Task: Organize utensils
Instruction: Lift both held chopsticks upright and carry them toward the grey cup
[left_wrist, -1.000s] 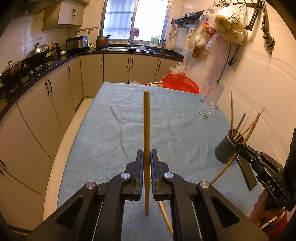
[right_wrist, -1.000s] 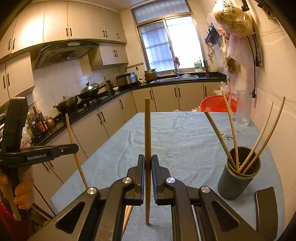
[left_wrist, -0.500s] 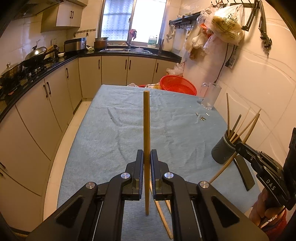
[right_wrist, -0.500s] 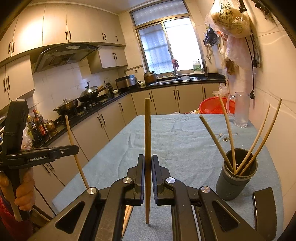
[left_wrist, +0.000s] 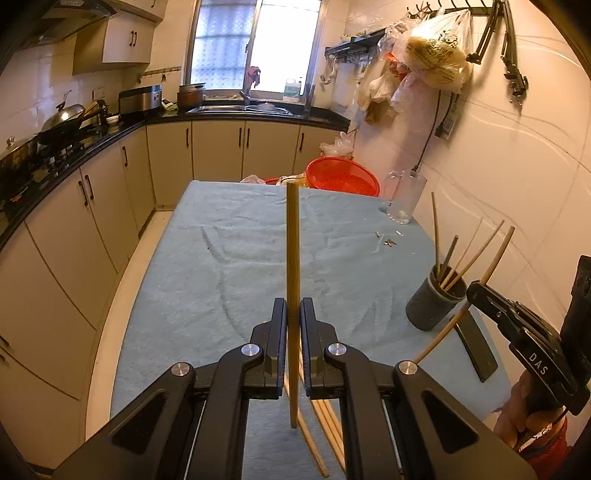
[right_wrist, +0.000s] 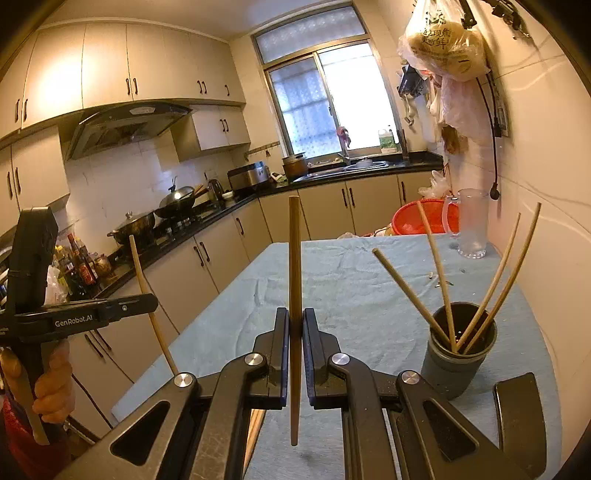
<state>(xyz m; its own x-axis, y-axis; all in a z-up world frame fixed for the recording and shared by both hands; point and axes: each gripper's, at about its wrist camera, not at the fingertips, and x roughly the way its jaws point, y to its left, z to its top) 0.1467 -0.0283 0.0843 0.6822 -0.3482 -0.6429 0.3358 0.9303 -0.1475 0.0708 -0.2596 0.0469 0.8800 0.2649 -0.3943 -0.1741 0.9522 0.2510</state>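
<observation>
Two chopsticks are in the air at once, one pinched in each gripper. The left gripper is closed tight on a chopstick that stands upright between its fingers, gripped low so most of its length rises above the jaws and a short tail hangs below. The right gripper clamps its own chopstick in the same upright way. Holding them vertical probably suits the cup, whose mouth faces up: a stick carried on end can be lowered straight in. The cup stands on the blue cloth near the wall, close ahead and right of the right gripper, and already holds several sticks that lean outward against its rim. More chopsticks lie flat on the cloth under the left gripper, not yet collected. A dark flat piece lies just beside the cup; what it is cannot be told. By this reading the sorting is partway done, and the right stick, being nearer, would likely go in first.
</observation>
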